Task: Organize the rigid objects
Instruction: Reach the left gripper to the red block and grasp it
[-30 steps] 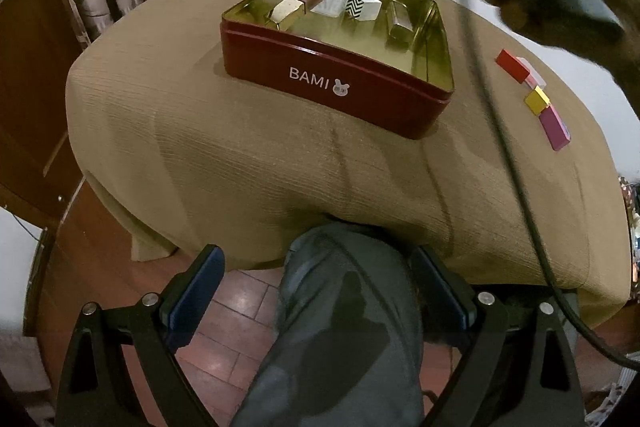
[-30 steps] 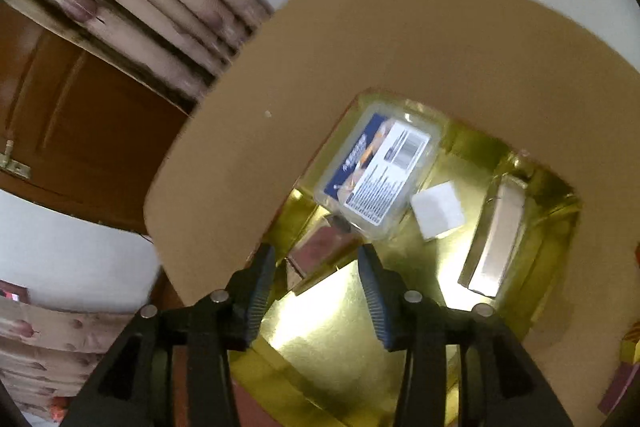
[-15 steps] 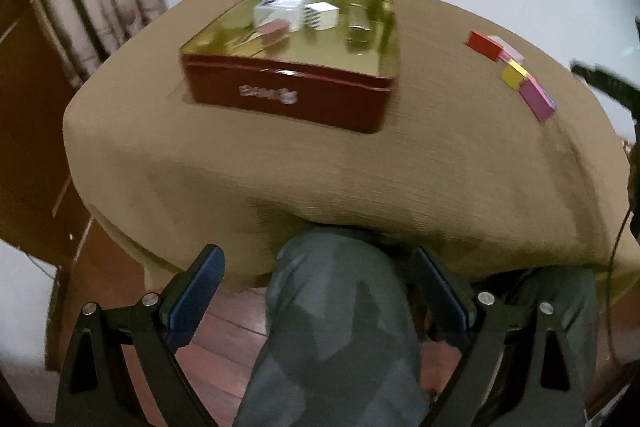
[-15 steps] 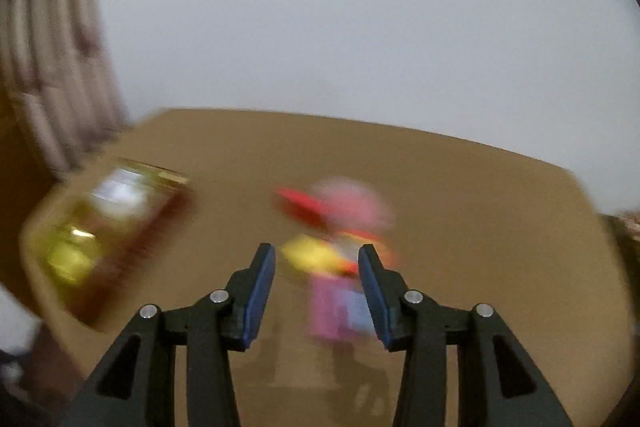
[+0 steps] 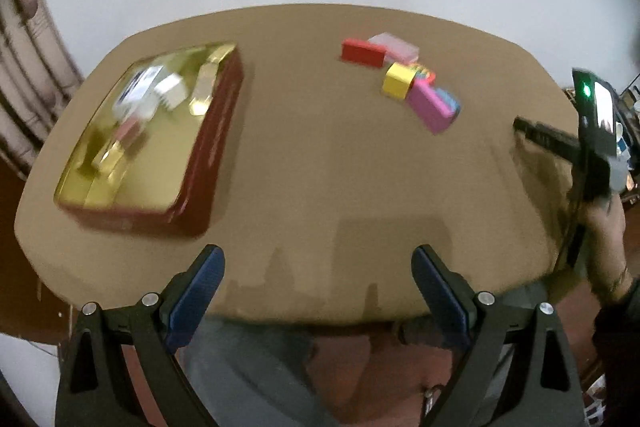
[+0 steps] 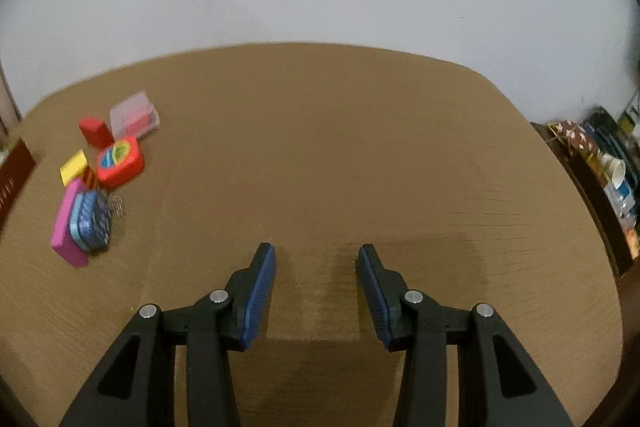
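A red tin with a gold inside sits at the table's left and holds several small boxes, among them a clear labelled case. A loose cluster lies mid-right: a red block, a clear pink case, a yellow block and a pink block. In the right wrist view the cluster is at far left, with a red-orange tape measure and a blue pouch. My left gripper is open and empty at the table's near edge. My right gripper is open and empty over bare cloth.
The brown cloth-covered table stands against a white wall. A cluttered shelf is at the right. A curtain hangs at the left. My right hand and its gripper body show at the right edge of the left wrist view.
My right gripper left the tin and swung right, past the block cluster, to the table's right part. My left gripper rose from below the table edge to look across the tabletop.
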Tool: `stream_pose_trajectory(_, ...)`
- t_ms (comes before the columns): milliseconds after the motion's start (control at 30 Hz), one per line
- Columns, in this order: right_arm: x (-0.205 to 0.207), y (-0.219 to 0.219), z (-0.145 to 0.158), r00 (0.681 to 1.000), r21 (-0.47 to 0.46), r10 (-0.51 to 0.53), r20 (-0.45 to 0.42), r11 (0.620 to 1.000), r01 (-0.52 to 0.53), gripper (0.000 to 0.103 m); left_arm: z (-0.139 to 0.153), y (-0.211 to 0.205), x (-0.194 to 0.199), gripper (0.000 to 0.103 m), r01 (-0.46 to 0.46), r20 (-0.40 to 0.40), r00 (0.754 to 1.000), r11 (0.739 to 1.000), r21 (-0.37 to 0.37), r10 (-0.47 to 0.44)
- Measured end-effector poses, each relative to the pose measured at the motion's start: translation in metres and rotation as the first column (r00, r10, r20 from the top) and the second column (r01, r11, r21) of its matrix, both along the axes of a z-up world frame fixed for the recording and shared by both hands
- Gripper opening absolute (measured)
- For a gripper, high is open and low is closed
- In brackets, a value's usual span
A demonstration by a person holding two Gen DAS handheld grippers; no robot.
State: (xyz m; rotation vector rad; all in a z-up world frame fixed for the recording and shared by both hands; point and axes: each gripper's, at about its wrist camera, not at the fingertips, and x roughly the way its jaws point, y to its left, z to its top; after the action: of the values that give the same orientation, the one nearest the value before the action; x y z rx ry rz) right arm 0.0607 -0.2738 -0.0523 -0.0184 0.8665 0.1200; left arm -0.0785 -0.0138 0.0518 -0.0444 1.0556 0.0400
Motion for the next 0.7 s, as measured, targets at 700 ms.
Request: stream_pose_trajectory(700,0.008,-0.028,-0.002,1.000,0.173,0.019,-0.018,0.985,-0.016,0.065,-0.026,0.018,0.273,0.070,-0.368,-0.277,0.913,0.896,-0.248,0.298)
